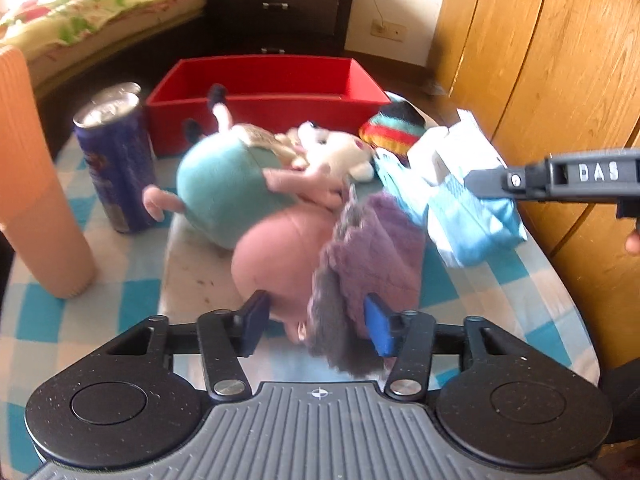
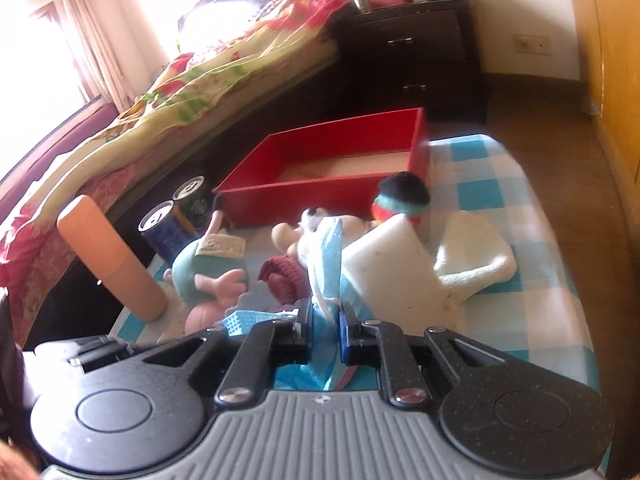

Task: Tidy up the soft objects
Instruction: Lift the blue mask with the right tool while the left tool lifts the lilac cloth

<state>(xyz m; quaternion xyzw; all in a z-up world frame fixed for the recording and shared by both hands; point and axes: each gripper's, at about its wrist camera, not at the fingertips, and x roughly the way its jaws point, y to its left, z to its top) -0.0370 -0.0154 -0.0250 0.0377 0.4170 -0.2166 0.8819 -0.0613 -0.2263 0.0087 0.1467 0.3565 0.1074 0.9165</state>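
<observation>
Left tongs [image 1: 316,326] sit nearest the lens, their jaws spread wide around the pink head of a plush pig [image 1: 280,256] and a shaggy purple-grey cloth [image 1: 372,264]; the blue pad touches the cloth, but whether they are actually pinching is not clear. Going from large to small: the bench [image 1: 100,248] wears a blue-and-white checked cover with a pale mat in the middle. At its far edge stands a rectangular red box [image 1: 264,92] with smooth straight walls, its pale floor bare where it shows in the right wrist view. In front of it lies the heap of soft things: the pig in a teal felt dress, a white fuzzy plush animal [image 1: 336,152] against it, a knitted ball [image 1: 396,128] striped in black, red, yellow and green, and a white foam block [image 2: 392,268]. A cream fleecy sock-shaped piece [image 2: 472,256] lies flat beside the block. A ribbed peach cylinder [image 1: 36,184] and a shiny blue can [image 1: 116,160] stand upright left of the heap; a second, dark can [image 2: 194,200] stands just behind the blue one. Right tongs [image 2: 324,320] are nearly closed, clamping a thin light-blue textured cloth [image 2: 326,264] that rises crumpled between the pads.
</observation>
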